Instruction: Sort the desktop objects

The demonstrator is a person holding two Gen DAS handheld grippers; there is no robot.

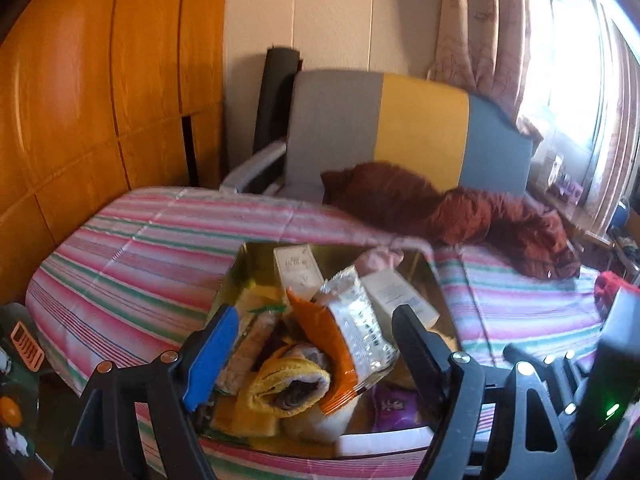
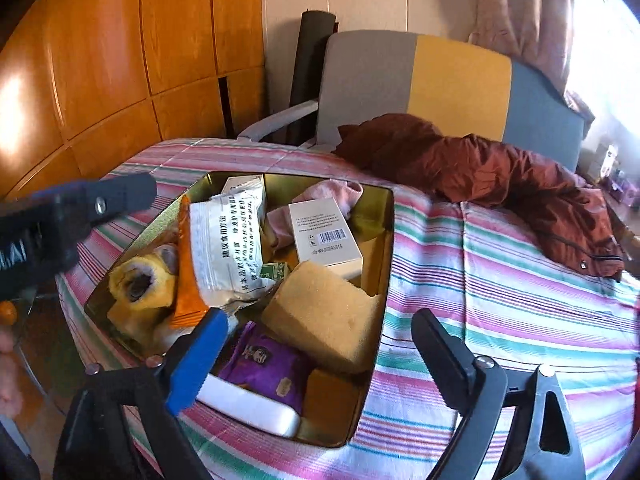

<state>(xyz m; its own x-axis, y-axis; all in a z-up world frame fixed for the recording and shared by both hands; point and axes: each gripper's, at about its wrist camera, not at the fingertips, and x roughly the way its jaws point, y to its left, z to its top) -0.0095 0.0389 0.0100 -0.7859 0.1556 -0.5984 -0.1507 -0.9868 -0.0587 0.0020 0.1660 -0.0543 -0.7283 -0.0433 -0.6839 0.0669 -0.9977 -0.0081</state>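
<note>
On the bed, over a quilt (image 2: 500,300) of pink, green and white stripes, sits one gold metal tin (image 2: 384,248), square with rounded corners and glossy inner walls, filled with the sorted objects.

Contents, left to right in the right wrist view:
- Rolled yellow cloth (image 2: 140,280), soft and nubbly, open end facing the camera.
- Orange-edged foil packet (image 2: 228,248), crinkled, white face printed with black characters, leaning upright.
- White smooth rounded bar (image 2: 252,408), at the near rim.
- Purple glossy wrapper (image 2: 268,360), flat, just behind the bar.
- Tan sponge block (image 2: 324,316), porous, tilted against the pile.
- White carton (image 2: 324,236), rectangular, barcode uppermost.
- Pink knitted cloth (image 2: 336,196), crumpled in the far corner.

Beyond the tin: rust-brown jacket (image 2: 500,176), creased, lying on the quilt; a chair back (image 2: 456,80) in grey, yellow and blue panels; orange lacquered wood panelling (image 2: 120,60) at left.

Left gripper (image 1: 316,340): angled downward above the near-left part of the tin, jaws spread wide, nothing between them; one blue pad, one black finger.

Right gripper (image 2: 320,344): angled downward over the tin's near edge, jaws spread wide, clear of the sponge block, pinching nothing.
</note>
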